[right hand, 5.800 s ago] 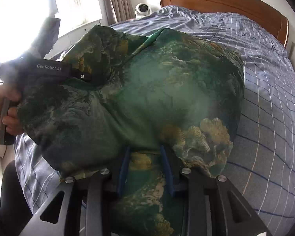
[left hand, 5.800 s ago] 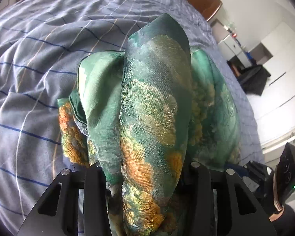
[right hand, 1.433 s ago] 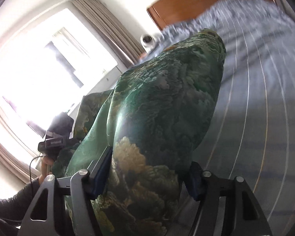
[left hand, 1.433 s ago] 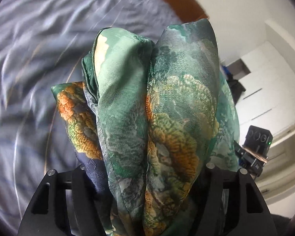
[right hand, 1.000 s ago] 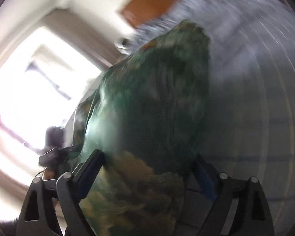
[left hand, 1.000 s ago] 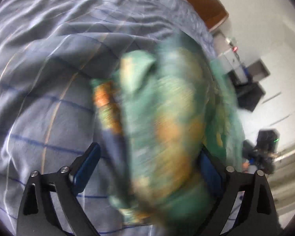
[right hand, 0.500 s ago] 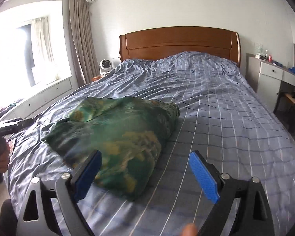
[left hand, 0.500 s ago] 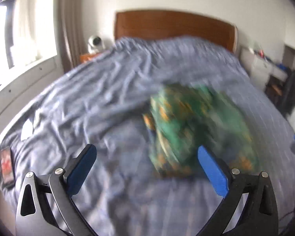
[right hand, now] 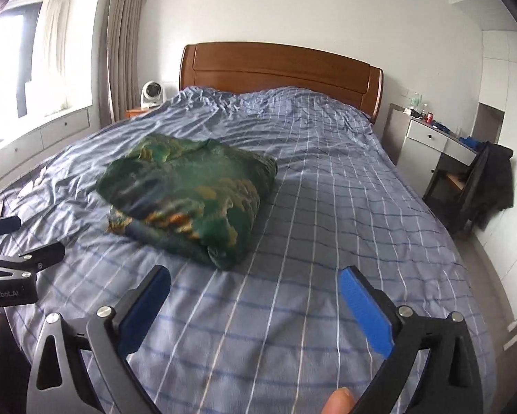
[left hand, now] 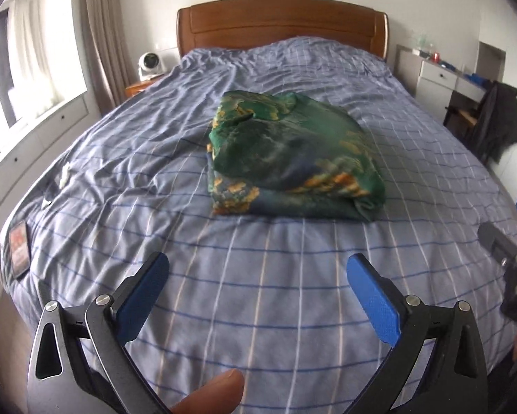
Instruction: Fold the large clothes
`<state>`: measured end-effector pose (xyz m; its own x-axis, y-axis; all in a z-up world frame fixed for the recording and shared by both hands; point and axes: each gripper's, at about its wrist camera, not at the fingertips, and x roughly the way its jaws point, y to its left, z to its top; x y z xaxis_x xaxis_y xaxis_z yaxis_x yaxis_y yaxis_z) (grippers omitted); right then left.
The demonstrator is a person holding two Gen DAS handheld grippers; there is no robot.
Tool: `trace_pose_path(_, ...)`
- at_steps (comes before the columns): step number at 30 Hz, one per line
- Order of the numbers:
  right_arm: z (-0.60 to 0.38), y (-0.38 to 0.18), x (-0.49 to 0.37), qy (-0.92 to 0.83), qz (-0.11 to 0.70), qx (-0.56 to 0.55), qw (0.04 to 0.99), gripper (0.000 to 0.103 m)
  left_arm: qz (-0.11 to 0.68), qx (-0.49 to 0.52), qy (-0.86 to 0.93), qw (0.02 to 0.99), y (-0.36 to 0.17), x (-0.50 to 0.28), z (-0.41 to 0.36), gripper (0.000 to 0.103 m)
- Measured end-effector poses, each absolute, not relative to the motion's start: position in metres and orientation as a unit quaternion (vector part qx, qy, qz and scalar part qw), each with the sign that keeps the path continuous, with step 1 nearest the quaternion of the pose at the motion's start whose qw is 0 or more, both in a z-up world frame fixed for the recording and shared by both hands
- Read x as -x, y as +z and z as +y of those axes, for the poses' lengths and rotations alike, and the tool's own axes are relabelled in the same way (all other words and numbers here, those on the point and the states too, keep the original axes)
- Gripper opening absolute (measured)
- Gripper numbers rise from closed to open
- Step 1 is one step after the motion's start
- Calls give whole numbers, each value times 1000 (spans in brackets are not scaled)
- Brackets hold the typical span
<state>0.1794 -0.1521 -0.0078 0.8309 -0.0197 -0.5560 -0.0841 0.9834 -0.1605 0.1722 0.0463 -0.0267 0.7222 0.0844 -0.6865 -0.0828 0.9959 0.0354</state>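
Released since the earlier frames: green patterned garment [left hand: 292, 158], then bunched between both sets of fingers and lifted, now lying as a folded bundle on the blue checked bed [left hand: 258, 276], near its middle and slightly toward the window side. Both tools pulled back toward the foot of the bed. Left gripper [left hand: 256, 276] with fingers spread wide, holding nothing. Right gripper [right hand: 255, 286] likewise spread and empty, well apart from the bundle. Fabric looks thin, silky and limp, probably light and slippery, likely to slide out of its folds. Best taken at the thick layered front edge or a corner, pinching all layers together. Wooden headboard [right hand: 279, 69] behind; folding apparently finished.
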Motion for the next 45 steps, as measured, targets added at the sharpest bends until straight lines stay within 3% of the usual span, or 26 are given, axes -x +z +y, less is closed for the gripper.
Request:
trace_pose_path(25,-131,-16,-125,16,332,88,939,101,378,-14,70,923,-32,-132,25,102)
trace_pose_path(45,-132,-2,-114,13,347,77,934,102,365,-28,60,929,1,-112,13,102)
